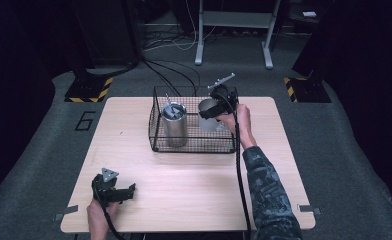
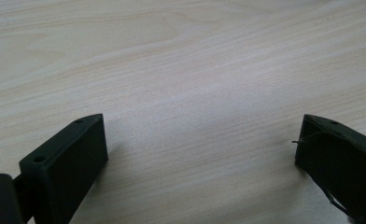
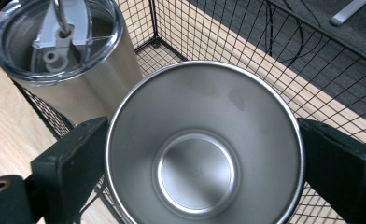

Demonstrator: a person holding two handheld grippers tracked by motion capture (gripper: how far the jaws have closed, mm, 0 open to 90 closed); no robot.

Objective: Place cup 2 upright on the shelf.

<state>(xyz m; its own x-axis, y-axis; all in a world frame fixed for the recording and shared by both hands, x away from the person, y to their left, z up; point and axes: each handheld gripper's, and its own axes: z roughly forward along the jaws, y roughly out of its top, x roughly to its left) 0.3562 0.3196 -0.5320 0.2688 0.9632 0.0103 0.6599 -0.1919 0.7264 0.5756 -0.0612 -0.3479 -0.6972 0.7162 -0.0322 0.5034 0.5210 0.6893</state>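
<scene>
Over the right half of the wire basket [image 1: 159, 127] the right gripper [image 1: 215, 109] is holding a steel cup [image 1: 207, 116] — its jaws are pinching the cup from both sides, one against each flank of the rim, as the right gripper view makes plain [image 3: 204, 140]. The cup is sitting upright and open-mouthed, empty inside, just beside a lidded steel tumbler [image 1: 175, 124] that is standing in the basket's left half with a straw rising from its clear lid [image 3: 55, 37]. Whether the cup's base is resting on the basket floor or hanging a little above it I cannot tell. By my reading, the step in hand is moving the cup in or out of the basket, and doing it well is mostly a matter of travelling straight up or down: keeping the cup level, keeping it clear of the tumbler and of the mesh wall, and not easing the squeeze until the base is fully supported. A smooth steel wall is likely to slip under a light pinch. Near the front left corner of the worktop [image 1: 194, 200] the left gripper [image 1: 126, 192] is lying low over bare wood, its jaws spread wide and holding nothing.
</scene>
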